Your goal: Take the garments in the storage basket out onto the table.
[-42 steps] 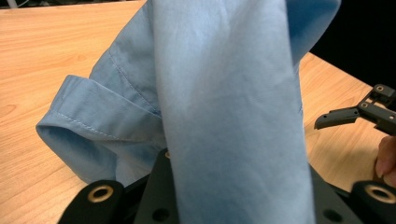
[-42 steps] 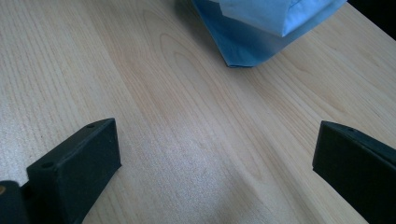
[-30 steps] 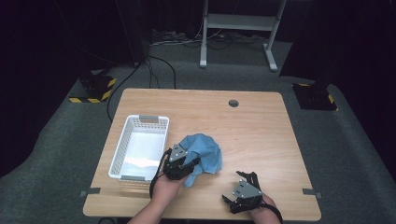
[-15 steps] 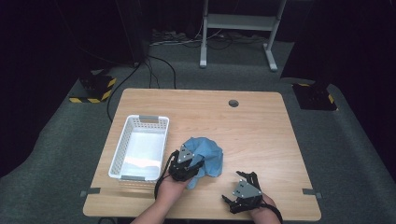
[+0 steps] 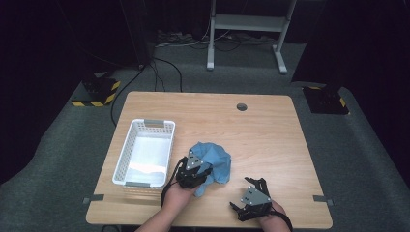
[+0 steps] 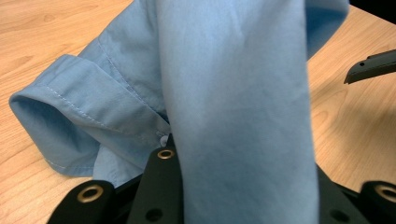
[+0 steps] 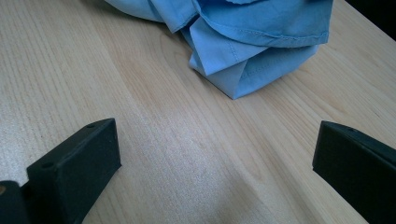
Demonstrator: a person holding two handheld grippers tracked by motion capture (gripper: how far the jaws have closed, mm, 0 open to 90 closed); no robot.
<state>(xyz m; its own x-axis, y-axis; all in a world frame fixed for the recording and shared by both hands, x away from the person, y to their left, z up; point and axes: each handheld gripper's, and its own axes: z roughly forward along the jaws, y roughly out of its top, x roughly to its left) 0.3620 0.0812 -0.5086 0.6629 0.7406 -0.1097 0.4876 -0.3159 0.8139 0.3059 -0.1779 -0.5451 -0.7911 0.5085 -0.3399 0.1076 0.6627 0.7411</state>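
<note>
High view: left gripper (image 5: 192, 172) jaws are clamping blue shirt (image 5: 212, 157) just right of white basket (image 5: 145, 152); right gripper (image 5: 251, 199) jaws are gaping wide, holding nothing. Risk: thin fold slipping free, dragging fabric across counter (image 5: 270, 135).

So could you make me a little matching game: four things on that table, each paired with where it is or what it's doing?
1. blue shirt
2. white basket
3. left gripper
4. right gripper

a. jaws wide apart over bare wood
b. stands at the table's left side
c. crumpled near the middle
d. clamped on cloth

Pairs: 1-c, 2-b, 3-d, 4-a
</note>
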